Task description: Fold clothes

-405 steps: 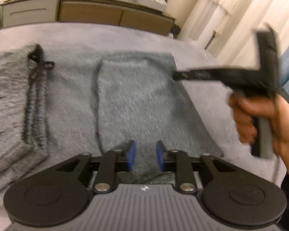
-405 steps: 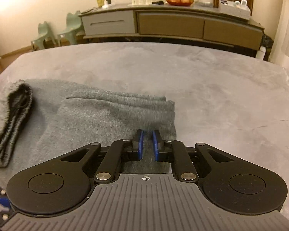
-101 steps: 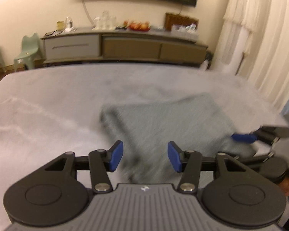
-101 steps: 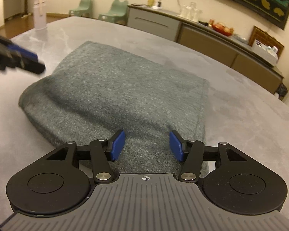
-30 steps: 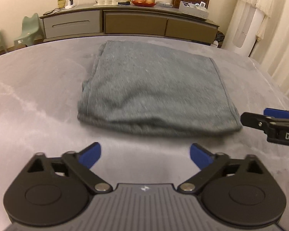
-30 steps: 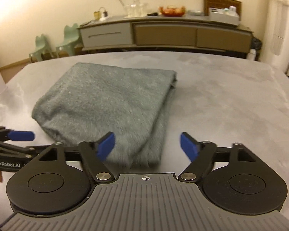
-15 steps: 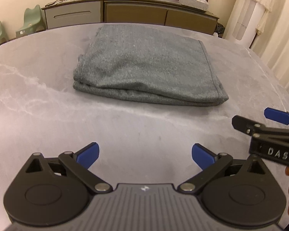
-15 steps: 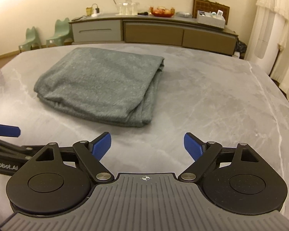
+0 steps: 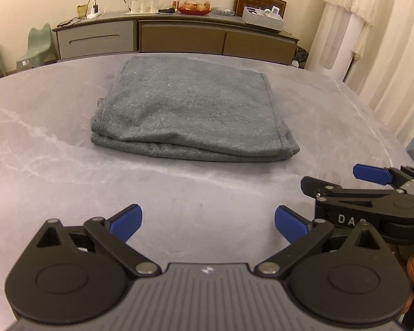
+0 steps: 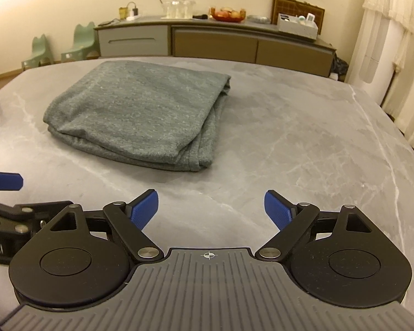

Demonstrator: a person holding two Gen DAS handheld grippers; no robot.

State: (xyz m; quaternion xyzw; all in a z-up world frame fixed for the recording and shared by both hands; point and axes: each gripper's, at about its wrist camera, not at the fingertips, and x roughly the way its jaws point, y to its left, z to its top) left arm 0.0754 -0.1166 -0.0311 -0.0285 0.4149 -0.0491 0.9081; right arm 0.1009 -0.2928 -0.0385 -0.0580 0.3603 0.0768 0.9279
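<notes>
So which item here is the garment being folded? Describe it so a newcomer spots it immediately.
Look at the grey marble table in front of the long sideboard. The folded grey-green garment lies flat on it, the only soft thing there, beyond both open grippers.

folded garment (image 9: 190, 113) on table (image 9: 69, 187), sideboard (image 9: 179, 37) behind, both grippers nearer, apart from it

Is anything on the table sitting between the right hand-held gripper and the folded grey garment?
Nothing visible. Only bare marble table lies between the open right hand-held gripper and the folded grey garment. The left hand-held gripper sits off to the side, not in between.
</notes>
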